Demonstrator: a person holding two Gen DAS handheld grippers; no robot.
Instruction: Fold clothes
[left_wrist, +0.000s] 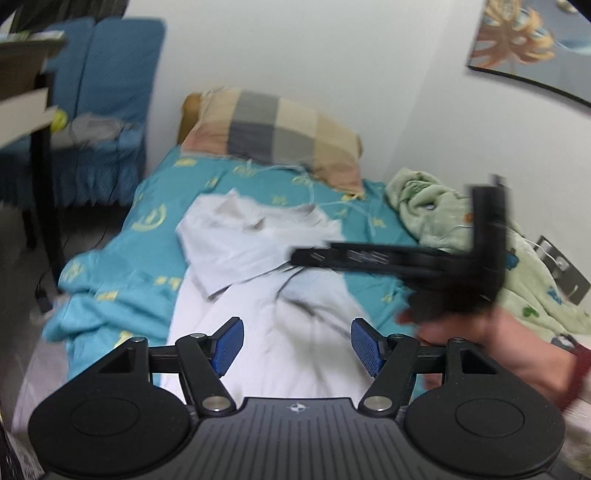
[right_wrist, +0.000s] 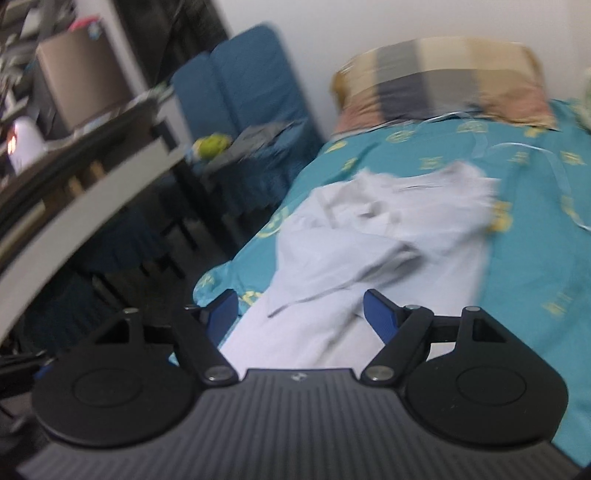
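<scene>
In your left wrist view the garment (left_wrist: 258, 251) lies mid-frame on the bed (left_wrist: 118, 266), the pillow (left_wrist: 273, 133) behind it, a blanket (left_wrist: 436, 210) at right, a chair (left_wrist: 107, 110) upper left beside the bed.

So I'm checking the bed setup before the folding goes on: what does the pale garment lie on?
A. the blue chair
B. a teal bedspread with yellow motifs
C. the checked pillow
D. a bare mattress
B: the pale garment is spread over the teal bedspread with yellow motifs, short of the checked pillow at the head of the bed and apart from the blue chair beside it.
</scene>
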